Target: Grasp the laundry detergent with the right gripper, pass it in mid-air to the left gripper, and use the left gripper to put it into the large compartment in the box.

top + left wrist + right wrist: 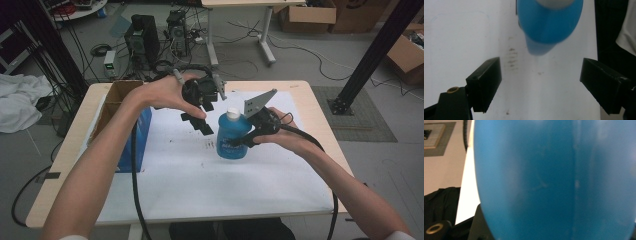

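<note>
The right tongs (246, 135) clamp the blue bottle (233, 137) upright on the tabletop (280, 165), so steadying looks done, while the left tongs (201, 120), wide open and empty beside its white cap (232, 112), have yet to grasp it.

- The high view looks forward and down from above the person's side of the counter (300, 90), far enough off to take in the whole top, both forearms and the floor beyond.
- The left gripper view rides on the left hand-held gripper (540, 82) and looks down along its two wide-apart jaws at the white sheet (461, 37), with the bottle (549, 22) close at its top edge.
- The right gripper view rides on the right hand-held gripper (252, 137) and faces the bottle (554, 180) from so near that the blue wall blurs.
- All three views share the bottle (232, 137); the high view and the left gripper view also share the sheet (200, 180).
</note>
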`<state>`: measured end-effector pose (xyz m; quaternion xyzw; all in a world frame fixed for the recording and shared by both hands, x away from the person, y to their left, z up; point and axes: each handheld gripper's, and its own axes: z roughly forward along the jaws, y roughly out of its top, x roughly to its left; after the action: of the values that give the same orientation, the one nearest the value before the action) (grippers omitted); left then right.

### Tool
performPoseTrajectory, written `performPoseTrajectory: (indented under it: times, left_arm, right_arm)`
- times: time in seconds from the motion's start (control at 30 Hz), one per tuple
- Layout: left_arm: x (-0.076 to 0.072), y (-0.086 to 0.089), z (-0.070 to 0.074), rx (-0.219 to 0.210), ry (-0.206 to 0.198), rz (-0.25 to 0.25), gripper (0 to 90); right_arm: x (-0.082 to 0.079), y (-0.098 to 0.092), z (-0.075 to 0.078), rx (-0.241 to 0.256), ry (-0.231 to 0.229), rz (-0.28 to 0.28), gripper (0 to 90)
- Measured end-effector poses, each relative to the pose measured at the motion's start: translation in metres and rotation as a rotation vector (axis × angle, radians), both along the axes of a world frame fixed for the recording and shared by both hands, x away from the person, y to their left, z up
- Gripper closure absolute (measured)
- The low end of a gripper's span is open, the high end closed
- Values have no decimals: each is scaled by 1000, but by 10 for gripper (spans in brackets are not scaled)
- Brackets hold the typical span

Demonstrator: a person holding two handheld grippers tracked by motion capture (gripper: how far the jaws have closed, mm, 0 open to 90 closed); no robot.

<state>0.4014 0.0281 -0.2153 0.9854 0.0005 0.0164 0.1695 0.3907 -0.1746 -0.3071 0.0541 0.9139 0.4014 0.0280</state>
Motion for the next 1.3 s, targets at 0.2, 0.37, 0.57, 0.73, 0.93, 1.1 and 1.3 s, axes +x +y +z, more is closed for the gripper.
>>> performPoseTrajectory:
  times: [0.2, 0.37, 0.57, 0.73, 0.93, 1.1, 1.3]
  left_arm:
    - [-7, -19, -6, 10, 36, -48, 182]
    - [-11, -25, -9, 15, 36, -58, 180]
    - [-16, -33, -16, 43, 38, -51, 180]
    - [-19, -36, -21, 63, 25, -46, 184]
    - [-19, -37, -20, 49, 20, -44, 197]
    - [-20, -37, -20, 47, 15, -46, 227]
    - [-21, -37, -23, 45, 9, -42, 258]
  right_arm:
    - [-7, 9, -5, -10, 7, 37, 452]
    - [-11, 15, -11, 2, 21, 53, 453]
    - [-13, 22, -16, 0, 29, 58, 452]
    - [-13, 27, -15, 9, 35, 52, 452]
    - [-14, 28, -15, 10, 32, 54, 452]
    - [-14, 27, -15, 10, 39, 47, 452]
    - [-13, 26, -14, 10, 35, 43, 451]
